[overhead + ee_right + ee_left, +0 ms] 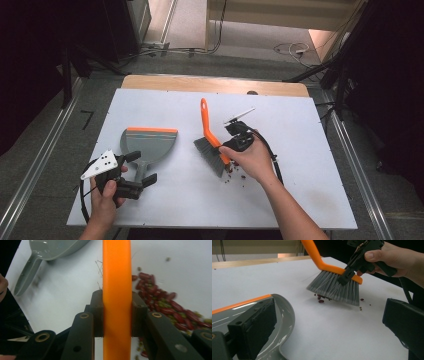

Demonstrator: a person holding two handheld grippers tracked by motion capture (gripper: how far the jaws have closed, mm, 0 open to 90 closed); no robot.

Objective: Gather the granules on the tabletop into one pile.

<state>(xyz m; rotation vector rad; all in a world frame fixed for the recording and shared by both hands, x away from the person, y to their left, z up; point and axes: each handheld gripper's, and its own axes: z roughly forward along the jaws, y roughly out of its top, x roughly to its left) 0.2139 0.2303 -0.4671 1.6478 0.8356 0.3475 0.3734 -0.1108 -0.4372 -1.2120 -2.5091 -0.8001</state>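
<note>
The right gripper [231, 146] pinches the brush [212, 143] by its orange back, a jaw pressed to each side, as the right gripper view makes plain; the grey bristles [334, 287] hang below the jaws and meet the white table [175, 200]. From above, the beans [235, 169] are only a few dark specks just under the right hand [252, 159]. The right gripper view shows them closer: a heap of red and green beans beside the orange spine, to its right. The left gripper [137, 172] is spread, its jaws standing either side of the dustpan's [150, 142] handle without clear contact. The left gripper view shows one jaw over the pan's grey rim, the other well apart, with the brush ahead of them and loose beans beneath the bristles.
</note>
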